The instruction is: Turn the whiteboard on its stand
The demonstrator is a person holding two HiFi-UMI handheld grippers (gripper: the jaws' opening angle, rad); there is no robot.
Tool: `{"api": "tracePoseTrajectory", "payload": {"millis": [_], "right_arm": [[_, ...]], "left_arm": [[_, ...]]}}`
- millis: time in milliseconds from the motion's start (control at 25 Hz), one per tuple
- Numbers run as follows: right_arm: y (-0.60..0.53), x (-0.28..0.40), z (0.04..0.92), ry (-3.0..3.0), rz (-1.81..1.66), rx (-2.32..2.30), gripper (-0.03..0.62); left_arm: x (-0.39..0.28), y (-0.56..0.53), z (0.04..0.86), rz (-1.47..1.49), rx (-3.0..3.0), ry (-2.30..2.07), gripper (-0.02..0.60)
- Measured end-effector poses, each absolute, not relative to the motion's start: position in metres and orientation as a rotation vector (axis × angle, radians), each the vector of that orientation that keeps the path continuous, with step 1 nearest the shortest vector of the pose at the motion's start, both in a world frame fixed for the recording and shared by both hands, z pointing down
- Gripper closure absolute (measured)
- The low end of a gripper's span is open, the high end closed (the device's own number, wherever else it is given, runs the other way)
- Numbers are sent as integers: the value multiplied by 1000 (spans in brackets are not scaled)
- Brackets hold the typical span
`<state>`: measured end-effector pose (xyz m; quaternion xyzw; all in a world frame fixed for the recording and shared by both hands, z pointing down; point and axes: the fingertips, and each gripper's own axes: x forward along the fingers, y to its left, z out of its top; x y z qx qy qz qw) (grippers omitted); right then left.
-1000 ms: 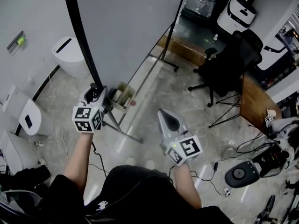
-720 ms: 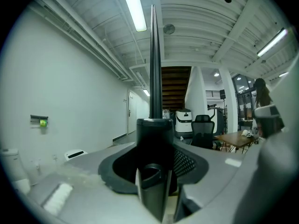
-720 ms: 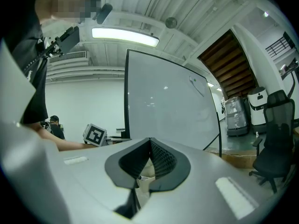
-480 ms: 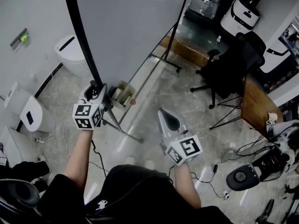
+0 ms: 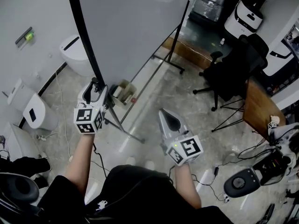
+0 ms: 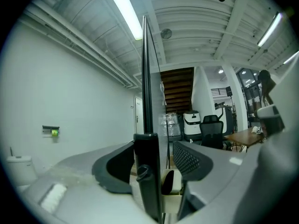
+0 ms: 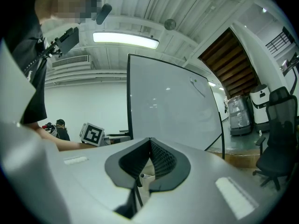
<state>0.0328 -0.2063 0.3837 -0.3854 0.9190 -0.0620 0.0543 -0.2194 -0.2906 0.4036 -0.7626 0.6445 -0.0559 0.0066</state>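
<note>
The whiteboard point(image 5: 135, 27) stands upright on its stand, its pale face filling the top middle of the head view. Its black side frame point(image 5: 86, 36) runs down to my left gripper point(image 5: 95, 88). In the left gripper view the frame point(image 6: 147, 162) stands between the jaws of the left gripper point(image 6: 156, 148). There is a gap on each side, so the pads do not press on it. Those jaws have just been opening. My right gripper point(image 5: 169, 120) hangs apart in mid-air, shut and empty, and its own view looks at the whiteboard point(image 7: 173, 106).
The stand's metal legs point(image 5: 124, 129) spread over the floor, with a small tray point(image 5: 122, 93) at the board's foot. A black office chair point(image 5: 229, 76) and a wooden desk point(image 5: 254, 108) stand at the right. White units point(image 5: 74, 55) line the left wall. Cables lie on the floor.
The left gripper has shifted slightly at the board's black frame. The right gripper has kept still.
</note>
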Motion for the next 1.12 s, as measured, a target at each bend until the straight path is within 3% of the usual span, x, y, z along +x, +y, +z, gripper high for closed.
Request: {"api": "tracePoseTrajectory", "payload": {"millis": [200,480,800,1120], "right_arm": [[-197,41,379,2792,-182,-1162,585],[-185,58,369,2780,-139,-1182,585],[-189,85,373,2770,-117,-1255,585],[-189,111,377,2746,-117,-1335,585]], "left_arm": [[-206,-269,382,-153,-2337,1993,332],[-151,-257,372,-94,-2433,1871,458],[-69,-262,377,-6,-2600,1712,543],[-25,-257,382,27,-2698,1632,577]]}}
